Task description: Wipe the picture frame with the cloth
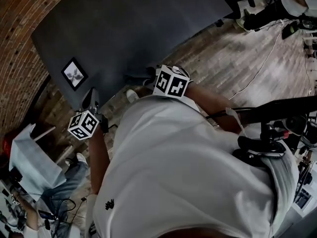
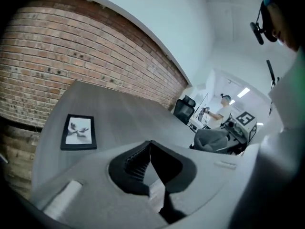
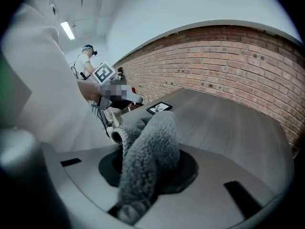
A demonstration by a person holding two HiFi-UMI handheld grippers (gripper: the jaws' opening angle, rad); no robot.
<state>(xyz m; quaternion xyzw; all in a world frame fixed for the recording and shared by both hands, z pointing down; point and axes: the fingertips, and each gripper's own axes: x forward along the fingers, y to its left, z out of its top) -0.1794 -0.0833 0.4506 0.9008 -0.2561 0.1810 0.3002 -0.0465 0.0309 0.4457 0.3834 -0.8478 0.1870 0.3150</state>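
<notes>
— Where is the picture frame (image 1: 74,73) sitting?
— It is lying flat near a corner of the table (image 1: 148,24), by the brick wall (image 1: 20,43), well apart from both grippers. It is probably lying face-up for wiping.
— Who is carrying the cloth (image 3: 155,137)?
— The right gripper (image 3: 147,173) is pinching it between closed jaws, with the folds bunching out in front, ready to rub. The left gripper (image 2: 151,168) is holding nothing, its jaws meeting at the tips, likely free to steady the frame.
— Counting?
— One frame, one cloth, two grippers, one table.
</notes>
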